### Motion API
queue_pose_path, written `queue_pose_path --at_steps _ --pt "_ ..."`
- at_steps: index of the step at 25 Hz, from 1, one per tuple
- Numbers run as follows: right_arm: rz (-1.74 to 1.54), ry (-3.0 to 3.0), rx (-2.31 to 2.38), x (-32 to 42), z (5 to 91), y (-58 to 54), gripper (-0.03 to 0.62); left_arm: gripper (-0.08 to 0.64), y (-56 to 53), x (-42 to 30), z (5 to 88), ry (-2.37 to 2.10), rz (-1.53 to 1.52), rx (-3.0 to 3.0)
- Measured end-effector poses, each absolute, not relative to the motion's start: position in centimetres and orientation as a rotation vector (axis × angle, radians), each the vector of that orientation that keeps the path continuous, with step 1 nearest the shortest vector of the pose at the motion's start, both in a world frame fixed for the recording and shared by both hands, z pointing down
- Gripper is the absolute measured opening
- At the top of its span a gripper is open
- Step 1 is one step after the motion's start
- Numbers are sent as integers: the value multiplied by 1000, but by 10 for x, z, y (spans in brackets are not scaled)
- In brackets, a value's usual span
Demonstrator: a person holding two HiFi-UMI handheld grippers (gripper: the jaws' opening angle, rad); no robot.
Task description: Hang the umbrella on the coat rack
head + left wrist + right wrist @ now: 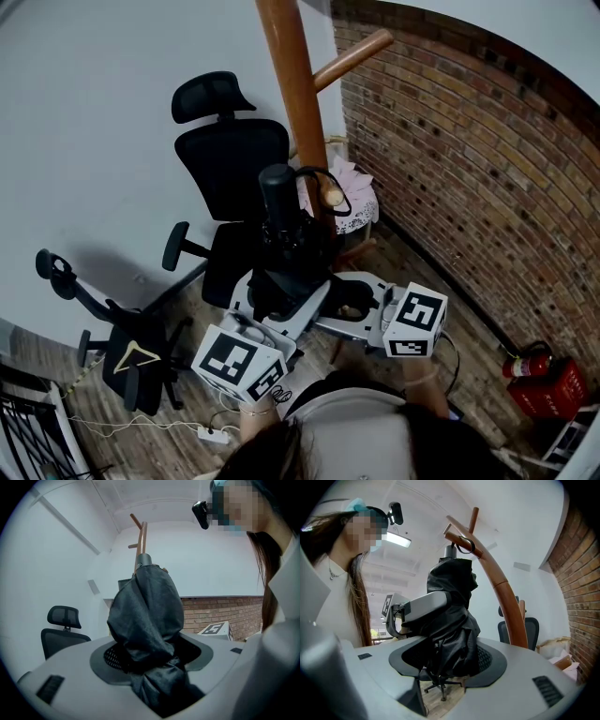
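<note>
A folded black umbrella (281, 234) stands upright right beside the wooden coat rack pole (292, 84). Its strap loop (328, 183) circles a low peg of the rack, which also shows in the right gripper view as a strap loop (465, 544) on a peg. My left gripper (272, 292) is shut on the umbrella (147, 616) low on its bunched fabric. From the other side, my right gripper (336, 307) is shut on the umbrella (452, 616) at about the same height. The left gripper's body (419, 606) shows in the right gripper view.
A brick wall (469, 141) runs along the right. A black office chair (225, 159) stands behind the rack, another chair (131, 347) at the lower left. A small cloth-covered table (361, 206) sits by the wall. A red fire extinguisher (530, 361) lies at lower right, a power strip (214, 434) on the floor.
</note>
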State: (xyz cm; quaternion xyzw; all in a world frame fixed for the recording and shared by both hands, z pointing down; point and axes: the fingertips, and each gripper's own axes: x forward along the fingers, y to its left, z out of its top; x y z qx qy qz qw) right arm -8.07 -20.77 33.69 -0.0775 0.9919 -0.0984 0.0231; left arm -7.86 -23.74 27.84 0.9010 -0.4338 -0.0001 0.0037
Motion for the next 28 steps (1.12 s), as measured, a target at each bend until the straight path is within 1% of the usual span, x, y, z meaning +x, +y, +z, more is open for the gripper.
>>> queue_pose_path --at_steps 28 --pt "-550 3103 -323 -87 394 -199 245 281 -238 -83 342 -1232 54 2714"
